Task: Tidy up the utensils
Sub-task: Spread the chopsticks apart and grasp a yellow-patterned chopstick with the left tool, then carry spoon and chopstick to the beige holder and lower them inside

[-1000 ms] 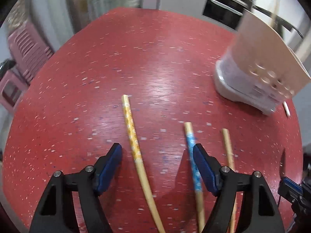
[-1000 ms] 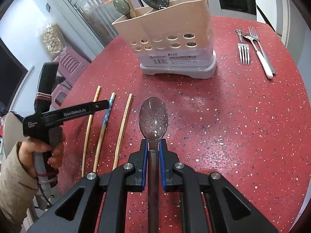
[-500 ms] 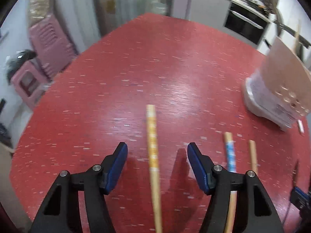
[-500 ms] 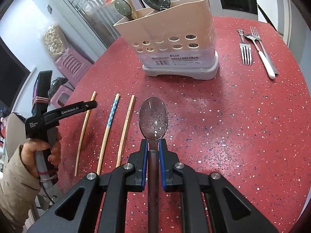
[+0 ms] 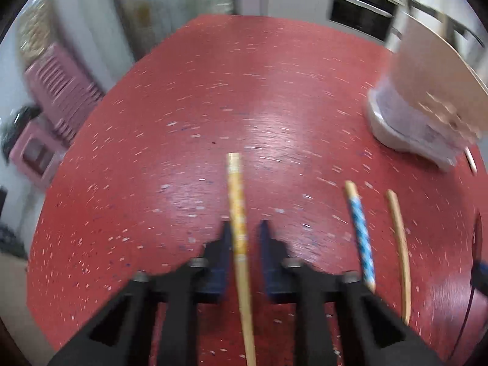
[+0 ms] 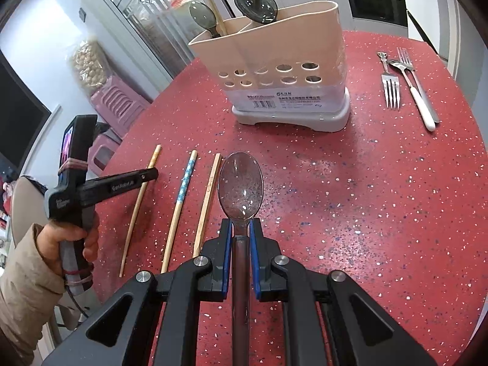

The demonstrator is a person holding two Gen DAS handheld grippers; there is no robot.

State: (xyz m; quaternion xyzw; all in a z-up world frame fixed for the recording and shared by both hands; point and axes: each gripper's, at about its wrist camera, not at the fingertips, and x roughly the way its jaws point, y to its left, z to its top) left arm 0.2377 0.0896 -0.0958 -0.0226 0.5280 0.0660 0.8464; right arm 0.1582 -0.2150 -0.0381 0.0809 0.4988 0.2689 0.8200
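**Closing on the leftmost chopstick**

The left gripper has its jaws drawn narrow around the yellow chopstick on the table, but blur hides whether they touch it. Best to pinch squarely and lift level. The right gripper pinches the spoon. Right of the yellow one lie the blue chopstick and plain chopstick. Farther off stands the holder; forks lie far right.

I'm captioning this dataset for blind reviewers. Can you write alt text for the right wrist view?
The right gripper holds a clear spoon by its handle over a red speckled table. Ahead stands a beige utensil holder; three chopsticks lie to the left, where the left gripper reaches over one, and forks lie far right.
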